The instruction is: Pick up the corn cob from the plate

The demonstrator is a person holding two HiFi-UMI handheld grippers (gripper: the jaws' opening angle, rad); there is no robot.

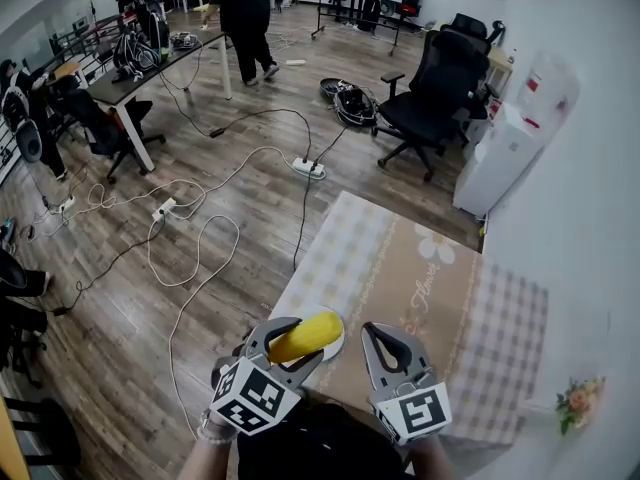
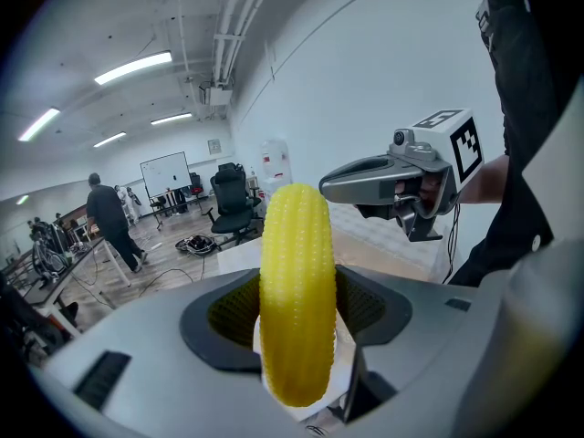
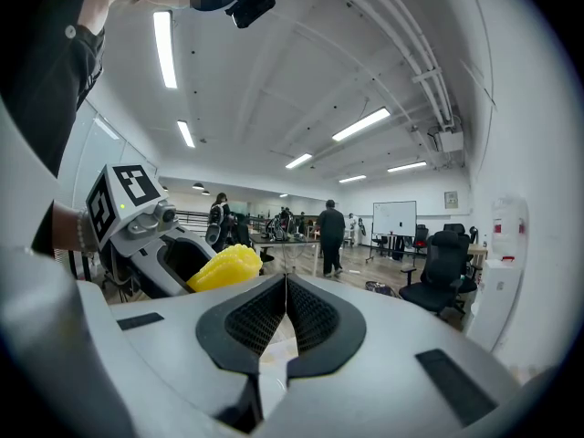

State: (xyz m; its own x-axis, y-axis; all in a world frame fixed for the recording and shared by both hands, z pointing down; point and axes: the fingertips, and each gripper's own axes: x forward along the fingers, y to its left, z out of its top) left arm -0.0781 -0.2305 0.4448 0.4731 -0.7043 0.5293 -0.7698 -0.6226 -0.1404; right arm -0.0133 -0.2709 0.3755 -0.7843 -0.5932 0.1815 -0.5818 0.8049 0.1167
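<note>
Now the left tongs (image 2: 297, 310) grip the yellow corn cob (image 2: 296, 245) across its middle, over the white plate (image 1: 339, 347) at the near left corner of the surface (image 1: 455, 303). Just right of them, the right tongs (image 3: 286, 296) are pressed together, empty.

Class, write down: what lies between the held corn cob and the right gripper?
In the head view, only a sliver of white plate and bare tablecloth separate the corn cob from the shut right gripper. The left gripper grips the cob.
</note>
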